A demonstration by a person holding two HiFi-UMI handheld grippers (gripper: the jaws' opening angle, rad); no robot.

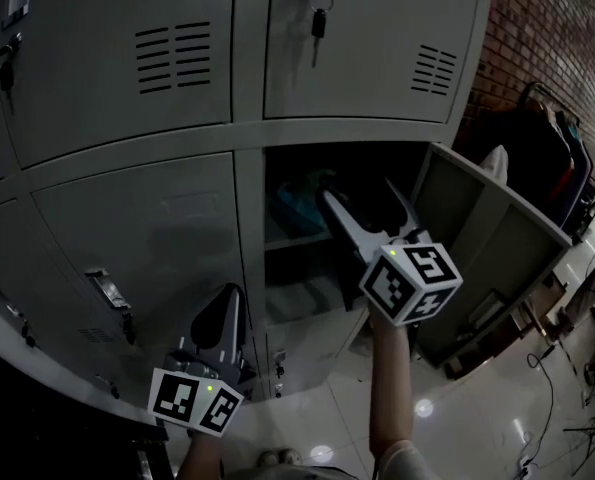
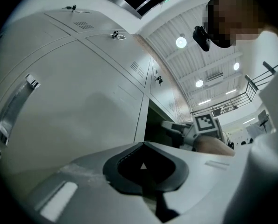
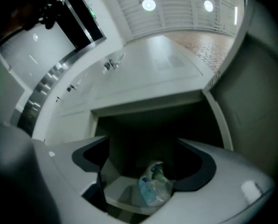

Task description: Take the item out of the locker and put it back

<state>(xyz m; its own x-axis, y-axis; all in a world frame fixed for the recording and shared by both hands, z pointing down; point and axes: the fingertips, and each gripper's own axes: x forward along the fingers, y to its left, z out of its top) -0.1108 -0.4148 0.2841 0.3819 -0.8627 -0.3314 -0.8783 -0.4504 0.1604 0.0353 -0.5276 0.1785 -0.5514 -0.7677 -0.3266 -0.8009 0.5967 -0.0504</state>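
Note:
The open locker (image 1: 327, 168) holds a teal and clear plastic bag (image 1: 295, 208) lying on its shelf (image 1: 299, 240). My right gripper (image 1: 360, 196) reaches into the opening, to the right of the bag, and its jaws stand wide apart. In the right gripper view the bag (image 3: 153, 186) rests on the shelf (image 3: 117, 197) beyond the right gripper (image 3: 143, 157); the pads do not touch it. Lower down, my left gripper (image 1: 227, 313) points at the closed locker door (image 1: 147, 248) to the left. Its tips meet with nothing between them, as the left gripper (image 2: 143, 146) shows in its own view.
The grey locker door (image 1: 497, 258) swings out to the right of the opening. Keys (image 1: 317, 13) hang from the locker above. A brick wall (image 1: 537, 28), hanging clothes (image 1: 557, 138) and floor cables (image 1: 567, 368) are at the right. The white floor (image 1: 477, 418) is glossy.

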